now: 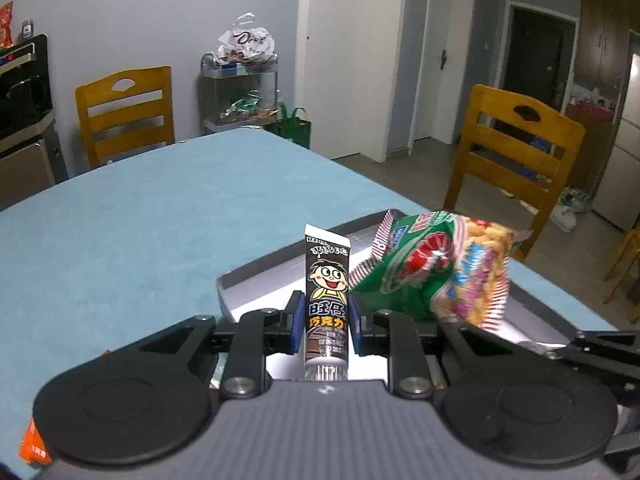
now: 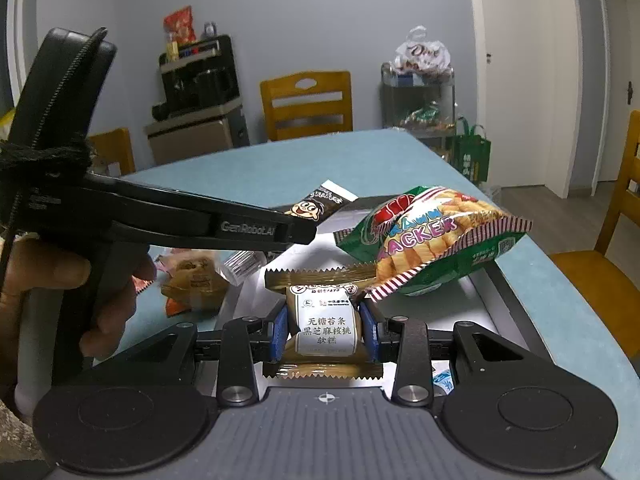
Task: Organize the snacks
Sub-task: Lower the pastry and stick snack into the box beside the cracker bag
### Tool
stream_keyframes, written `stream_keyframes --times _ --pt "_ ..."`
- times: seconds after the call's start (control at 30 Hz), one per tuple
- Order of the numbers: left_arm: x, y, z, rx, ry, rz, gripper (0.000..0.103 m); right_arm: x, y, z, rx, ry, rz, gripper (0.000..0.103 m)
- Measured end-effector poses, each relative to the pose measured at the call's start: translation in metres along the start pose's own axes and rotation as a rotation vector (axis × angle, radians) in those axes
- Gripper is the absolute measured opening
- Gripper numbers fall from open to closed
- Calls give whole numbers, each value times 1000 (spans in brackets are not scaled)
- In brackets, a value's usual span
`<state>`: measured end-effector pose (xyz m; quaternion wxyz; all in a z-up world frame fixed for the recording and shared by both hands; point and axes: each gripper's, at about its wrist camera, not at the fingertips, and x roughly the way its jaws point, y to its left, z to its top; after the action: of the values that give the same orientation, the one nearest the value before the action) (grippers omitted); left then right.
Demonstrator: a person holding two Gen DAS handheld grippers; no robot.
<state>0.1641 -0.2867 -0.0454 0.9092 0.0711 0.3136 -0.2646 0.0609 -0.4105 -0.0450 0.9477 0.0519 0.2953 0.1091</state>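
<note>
My left gripper (image 1: pixel 326 320) is shut on a brown chocolate tube (image 1: pixel 327 292) with a cartoon face, held upright over the near edge of a grey tray (image 1: pixel 256 276). A green prawn cracker bag (image 1: pixel 436 268) lies tilted in the tray just right of the tube. In the right wrist view, my right gripper (image 2: pixel 326 326) is shut on a gold-wrapped soft cake packet (image 2: pixel 326 320) with a white label, above the tray (image 2: pixel 500 304). The left gripper (image 2: pixel 308 232) reaches in from the left with the tube (image 2: pixel 316 204), and the cracker bag (image 2: pixel 432 236) lies ahead to the right.
A wrapped bun (image 2: pixel 192 280) and a clear plastic piece (image 2: pixel 244 264) lie on the blue table (image 1: pixel 140 220) left of the tray. An orange packet (image 1: pixel 34 446) sits at the near left. Wooden chairs (image 1: pixel 516 152) and a metal rack (image 1: pixel 240 92) stand beyond the table.
</note>
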Motion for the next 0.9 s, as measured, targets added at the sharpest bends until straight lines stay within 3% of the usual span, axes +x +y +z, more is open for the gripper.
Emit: stream_keyframes --times 0.23,0.5,0.9 --pt "18 -7 -1 37 2 59 19 10 3 5 -17 34 0 38" --pt "25 -4 -1 29 10 49 19 15 -1 8 -27 20 -73 38" --pt "36 5 -6 3 47 14 19 26 5 8 -42 62 -63 39"
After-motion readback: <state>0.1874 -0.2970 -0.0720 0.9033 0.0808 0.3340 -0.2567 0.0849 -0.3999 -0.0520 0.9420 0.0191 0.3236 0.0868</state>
